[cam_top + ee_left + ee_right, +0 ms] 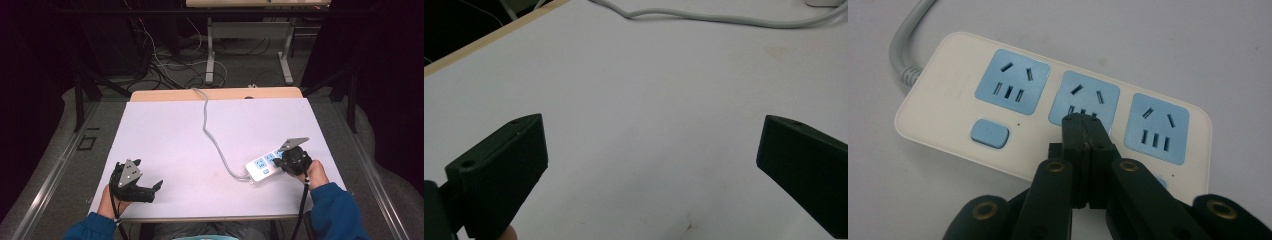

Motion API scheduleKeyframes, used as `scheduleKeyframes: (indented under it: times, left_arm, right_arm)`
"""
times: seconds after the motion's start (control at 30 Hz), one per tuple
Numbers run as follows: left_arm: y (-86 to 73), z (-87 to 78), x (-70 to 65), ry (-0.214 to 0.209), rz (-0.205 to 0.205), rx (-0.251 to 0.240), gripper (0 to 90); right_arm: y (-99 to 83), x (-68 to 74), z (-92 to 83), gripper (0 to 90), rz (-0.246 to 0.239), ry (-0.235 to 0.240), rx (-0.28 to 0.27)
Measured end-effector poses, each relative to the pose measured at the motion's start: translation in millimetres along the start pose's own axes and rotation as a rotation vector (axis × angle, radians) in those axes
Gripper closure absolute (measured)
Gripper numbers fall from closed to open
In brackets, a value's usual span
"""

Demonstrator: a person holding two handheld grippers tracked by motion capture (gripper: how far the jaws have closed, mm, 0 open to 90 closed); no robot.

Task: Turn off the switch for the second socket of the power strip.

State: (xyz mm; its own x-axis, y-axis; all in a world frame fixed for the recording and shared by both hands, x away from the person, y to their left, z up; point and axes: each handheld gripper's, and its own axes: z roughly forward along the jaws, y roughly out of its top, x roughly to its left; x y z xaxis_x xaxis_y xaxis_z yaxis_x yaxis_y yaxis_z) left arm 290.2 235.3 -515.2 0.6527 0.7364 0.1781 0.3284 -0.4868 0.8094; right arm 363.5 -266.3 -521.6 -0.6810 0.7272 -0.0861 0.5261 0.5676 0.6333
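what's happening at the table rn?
A person holds a tool in each hand. The right tool, jaws shut, has its tips over the middle blue socket of the white three-socket power strip lying on the white table; contact can't be judged. The left tool sits open over bare table, holding nothing.
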Motion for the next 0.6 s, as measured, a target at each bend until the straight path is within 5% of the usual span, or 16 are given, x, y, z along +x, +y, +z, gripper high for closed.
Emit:
scheduleKeyframes:
  times: [0.6]
  left_arm:
    - [0.0,-0.4,-0.4,-0.004,-0.004,0.005,0.1]
  right_arm:
    - [-1.4,-2.5,0.0,90.0,0.025,0.013,-0.006]
